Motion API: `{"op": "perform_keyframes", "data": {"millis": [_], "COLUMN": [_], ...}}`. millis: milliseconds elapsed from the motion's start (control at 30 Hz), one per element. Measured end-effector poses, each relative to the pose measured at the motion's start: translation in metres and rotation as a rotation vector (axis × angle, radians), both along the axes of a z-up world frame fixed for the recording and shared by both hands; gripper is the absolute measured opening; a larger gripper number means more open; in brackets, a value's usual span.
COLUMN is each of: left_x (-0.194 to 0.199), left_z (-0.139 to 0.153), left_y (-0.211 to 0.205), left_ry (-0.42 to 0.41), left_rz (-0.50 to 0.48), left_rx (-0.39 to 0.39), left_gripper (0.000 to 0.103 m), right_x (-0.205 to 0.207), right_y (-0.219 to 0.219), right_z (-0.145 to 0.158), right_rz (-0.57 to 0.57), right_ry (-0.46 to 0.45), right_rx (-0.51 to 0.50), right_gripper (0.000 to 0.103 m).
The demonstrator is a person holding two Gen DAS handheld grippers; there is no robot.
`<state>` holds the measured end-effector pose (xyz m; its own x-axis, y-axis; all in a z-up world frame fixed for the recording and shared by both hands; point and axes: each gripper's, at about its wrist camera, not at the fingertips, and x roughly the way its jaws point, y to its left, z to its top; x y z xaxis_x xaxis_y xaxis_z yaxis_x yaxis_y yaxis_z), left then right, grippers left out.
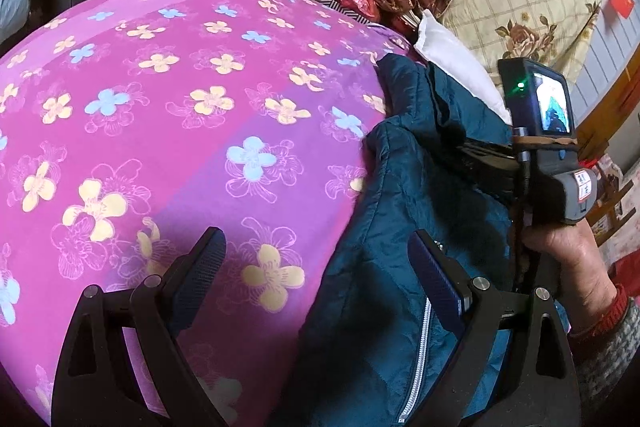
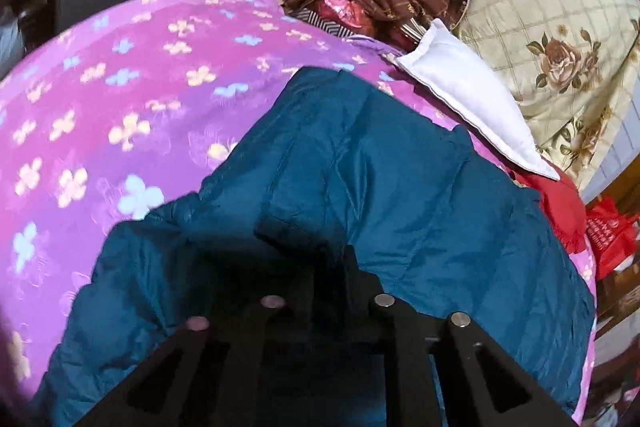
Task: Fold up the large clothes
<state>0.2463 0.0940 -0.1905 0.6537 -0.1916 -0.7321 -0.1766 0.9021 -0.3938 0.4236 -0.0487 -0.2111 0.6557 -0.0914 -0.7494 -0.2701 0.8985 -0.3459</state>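
A teal quilted jacket (image 1: pixel 400 195) with a white zipper lies on a pink floral bedspread (image 1: pixel 160 107). My left gripper (image 1: pixel 320 247) is open above the jacket's left edge, one finger over the bedspread, the other over the jacket near the zipper. The right gripper's body and the hand holding it show at the right of the left wrist view (image 1: pixel 560 155), its fingers reaching into the jacket. In the right wrist view the jacket (image 2: pixel 380 167) fills the middle. My right gripper (image 2: pixel 330 263) is shut on a fold of the jacket, the fingertips buried in dark fabric.
A white pillow (image 2: pixel 472 107) lies beyond the jacket. A cream floral quilt (image 2: pixel 560 7) is piled at the back right. Brown patterned cloth and red bags (image 2: pixel 352 3) sit at the bed's far end. Red fabric (image 2: pixel 560 203) lies at the right edge.
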Motion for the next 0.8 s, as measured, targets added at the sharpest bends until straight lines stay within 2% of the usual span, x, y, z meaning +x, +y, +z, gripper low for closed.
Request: {"op": "perform_keyframes", "data": {"millis": [33, 100, 133, 233, 367, 500, 633, 733, 800], "left_x": [-0.001, -0.002, -0.002, -0.004, -0.009, -0.021, -0.035, -0.051, -0.060], "left_z": [0.001, 0.002, 0.002, 0.002, 0.004, 0.006, 0.007, 0.018, 0.026], "left_y": [0.000, -0.001, -0.002, -0.003, -0.007, -0.012, -0.018, -0.022, -0.020], "left_ry": [-0.002, -0.005, -0.005, -0.003, -0.010, -0.028, -0.041, -0.065, -0.069], "left_rz": [0.001, 0.007, 0.008, 0.008, 0.008, 0.001, -0.013, -0.041, -0.045], "left_rx": [0.006, 0.029, 0.035, 0.047, 0.103, 0.164, 0.205, 0.180, 0.140], "left_gripper": [0.092, 0.092, 0.092, 0.092, 0.092, 0.092, 0.091, 0.091, 0.091], "right_x": [-0.002, -0.010, -0.019, -0.047, -0.101, -0.174, -0.249, -0.304, -0.338], "right_y": [0.002, 0.002, 0.002, -0.001, -0.035, -0.115, -0.206, -0.275, -0.322], "right_z": [0.000, 0.007, 0.015, 0.036, 0.065, 0.086, 0.098, 0.100, 0.093], "right_rz": [-0.002, 0.013, 0.030, 0.059, 0.054, -0.037, -0.198, -0.332, -0.455], "right_ry": [-0.005, -0.007, -0.017, -0.051, -0.026, -0.018, -0.084, -0.157, -0.168], "right_rx": [-0.005, 0.026, 0.057, 0.096, 0.245, 0.405, 0.468, 0.446, 0.480], "right_gripper": [0.019, 0.039, 0.043, 0.046, 0.046, 0.046, 0.046, 0.046, 0.046]}}
